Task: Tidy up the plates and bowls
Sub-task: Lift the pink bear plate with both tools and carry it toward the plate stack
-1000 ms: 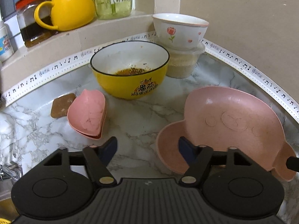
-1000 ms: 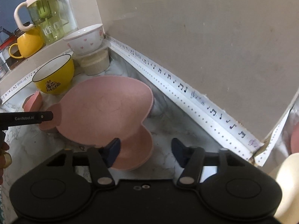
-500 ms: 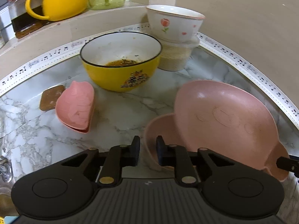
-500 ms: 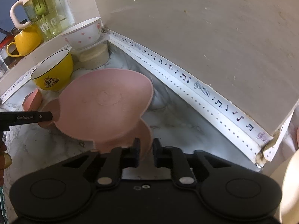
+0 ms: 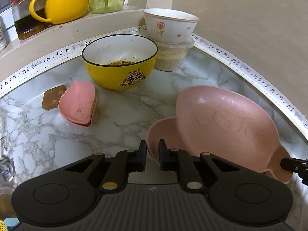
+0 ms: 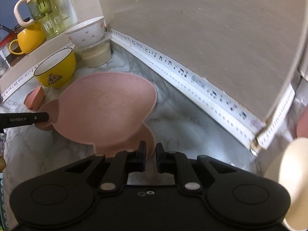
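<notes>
Left wrist view is showing the left gripper (image 5: pixel 152 154) pinching one ear of the pink plate (image 5: pixel 221 123), jaws having just been closing onto its rim; the right gripper (image 6: pixel 149 154) is clamping the opposite ear the same way. Sitting on the marble counter (image 5: pixel 119 115), the plate is looking light, stiff and slick, so the thin ears are probably the best hold. Farther off, a small pink dish (image 5: pixel 79 105), a yellow bowl (image 5: pixel 119 65) and a flowered bowl (image 5: pixel 170 27) are crowding the corner, while the wall is closing in on the right.
</notes>
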`<control>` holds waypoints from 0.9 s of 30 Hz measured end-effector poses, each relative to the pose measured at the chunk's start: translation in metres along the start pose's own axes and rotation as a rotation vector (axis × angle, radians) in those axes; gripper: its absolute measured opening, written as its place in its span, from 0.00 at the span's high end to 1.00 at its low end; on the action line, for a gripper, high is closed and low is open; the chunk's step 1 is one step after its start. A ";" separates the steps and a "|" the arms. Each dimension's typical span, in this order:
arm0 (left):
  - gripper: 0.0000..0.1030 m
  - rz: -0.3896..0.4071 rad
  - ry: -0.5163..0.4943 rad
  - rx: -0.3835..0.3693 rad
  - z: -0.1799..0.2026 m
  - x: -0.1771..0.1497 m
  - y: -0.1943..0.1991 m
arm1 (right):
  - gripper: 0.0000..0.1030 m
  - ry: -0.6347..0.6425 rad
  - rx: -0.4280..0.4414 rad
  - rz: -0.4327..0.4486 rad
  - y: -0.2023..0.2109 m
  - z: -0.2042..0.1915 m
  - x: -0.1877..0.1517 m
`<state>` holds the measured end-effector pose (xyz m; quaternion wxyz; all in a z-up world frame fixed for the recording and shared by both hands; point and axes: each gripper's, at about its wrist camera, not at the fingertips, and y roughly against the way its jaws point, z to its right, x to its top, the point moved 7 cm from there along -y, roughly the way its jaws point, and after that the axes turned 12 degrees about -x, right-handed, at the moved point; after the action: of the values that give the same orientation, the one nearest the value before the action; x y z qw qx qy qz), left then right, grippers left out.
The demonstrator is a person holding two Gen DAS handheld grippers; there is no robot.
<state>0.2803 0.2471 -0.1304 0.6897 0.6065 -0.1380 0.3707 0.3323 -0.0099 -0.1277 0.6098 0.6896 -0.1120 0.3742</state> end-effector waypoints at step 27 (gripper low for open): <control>0.89 0.053 -0.136 -0.197 0.091 -0.058 0.121 | 0.90 -0.112 -0.090 0.092 0.160 0.054 -0.087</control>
<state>0.1821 0.1401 -0.0581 0.7249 0.5556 -0.2363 0.3315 0.1949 -0.1235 -0.0621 0.6152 0.6754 -0.1943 0.3571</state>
